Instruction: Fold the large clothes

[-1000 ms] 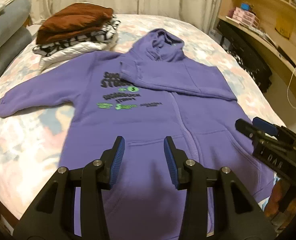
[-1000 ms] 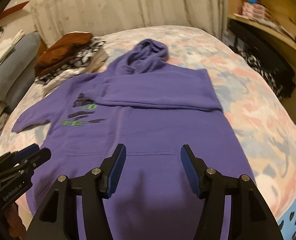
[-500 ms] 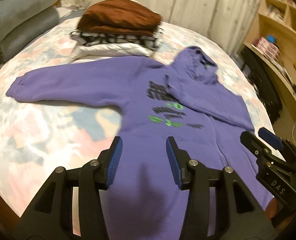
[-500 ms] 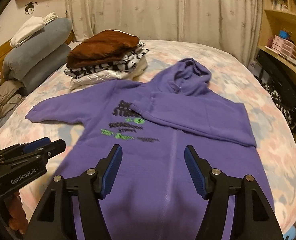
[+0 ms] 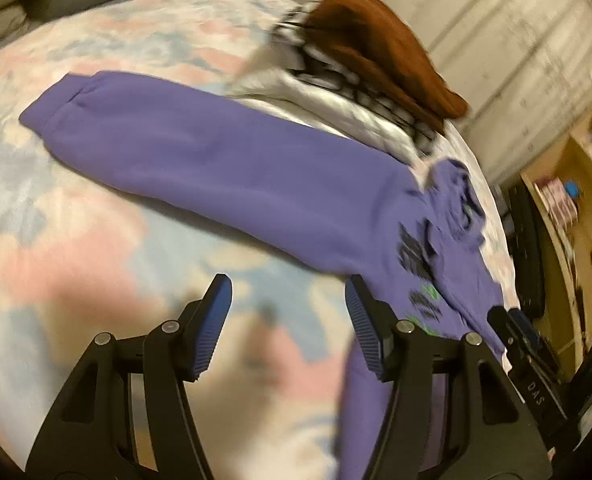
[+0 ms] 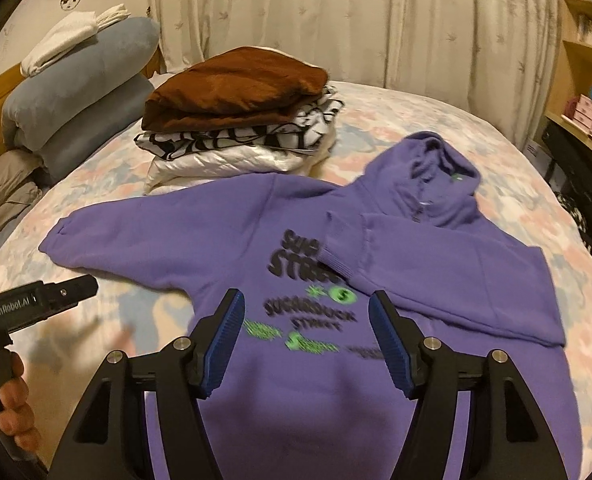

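A purple hoodie (image 6: 223, 240) with black and green print lies face up on the bed. Its right sleeve (image 6: 436, 272) is folded across the chest; its left sleeve (image 5: 199, 160) stretches out flat to the left. My left gripper (image 5: 287, 308) is open and empty above the bedspread, just below that outstretched sleeve. It also shows at the left edge of the right wrist view (image 6: 55, 296). My right gripper (image 6: 304, 328) is open and empty over the hoodie's printed chest.
A stack of folded clothes (image 6: 239, 120) with a brown one on top sits behind the hoodie. Grey pillows (image 6: 79, 92) lie at the far left. Wooden shelves (image 6: 588, 112) stand to the right of the floral bedspread (image 6: 456, 120).
My left gripper has swung left, off the hoodie's body towards the outstretched left sleeve, and opened wider. My right gripper has moved up over the chest print.
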The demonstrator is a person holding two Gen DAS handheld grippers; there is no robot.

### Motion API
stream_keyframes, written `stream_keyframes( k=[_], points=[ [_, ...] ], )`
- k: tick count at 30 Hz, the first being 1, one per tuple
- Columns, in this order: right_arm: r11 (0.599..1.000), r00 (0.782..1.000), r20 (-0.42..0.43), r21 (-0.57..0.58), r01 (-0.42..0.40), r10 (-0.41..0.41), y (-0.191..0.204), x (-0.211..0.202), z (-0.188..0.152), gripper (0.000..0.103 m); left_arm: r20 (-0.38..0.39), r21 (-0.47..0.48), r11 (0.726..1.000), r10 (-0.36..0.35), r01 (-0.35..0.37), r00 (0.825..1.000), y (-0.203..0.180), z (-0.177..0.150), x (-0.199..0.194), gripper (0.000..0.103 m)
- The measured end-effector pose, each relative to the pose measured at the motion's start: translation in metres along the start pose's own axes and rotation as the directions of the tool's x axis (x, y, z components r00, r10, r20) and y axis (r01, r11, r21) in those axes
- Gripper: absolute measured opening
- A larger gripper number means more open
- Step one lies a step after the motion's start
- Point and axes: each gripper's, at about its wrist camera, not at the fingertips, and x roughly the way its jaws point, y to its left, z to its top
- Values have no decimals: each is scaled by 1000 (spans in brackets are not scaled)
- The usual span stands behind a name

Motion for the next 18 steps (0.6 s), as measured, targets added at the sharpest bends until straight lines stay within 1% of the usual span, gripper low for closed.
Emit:
stream_keyframes(
  k=[3, 6, 9, 11, 13, 14, 18],
  points=[
    [1000, 1000, -6, -19, -7, 7, 20, 27, 12, 65, -3, -63, 998, -15, 15, 1000, 30, 17, 12, 56],
    [999, 1000, 0, -36, -16, 16, 40, 46, 22, 65, 1, -140, 989, -37, 37, 999, 60, 31, 23, 56],
    [999, 1000, 3, -48, -25, 25, 59, 65, 33, 65, 2, -235, 970, -57, 56, 998, 92, 43, 37, 56],
    [998, 1000, 2, -56, -29, 30, 70, 73, 38, 65, 8, -305, 946, -107, 104, 994, 113, 51, 49, 56],
    [997, 999, -1, -63, -34, 34, 81, 85, 45, 65, 19, -344, 929, -140, 138, 990, 126, 58, 56, 56],
    [997, 999, -2, -65, -37, 37, 84, 88, 46, 65, 30, -348, 926, -146, 148, 989, 128, 62, 57, 56],
    [996, 999, -10, -79, -47, 46, 100, 103, 50, 65, 78, -370, 918, -125, 145, 989, 143, 86, 62, 56]
  ],
)
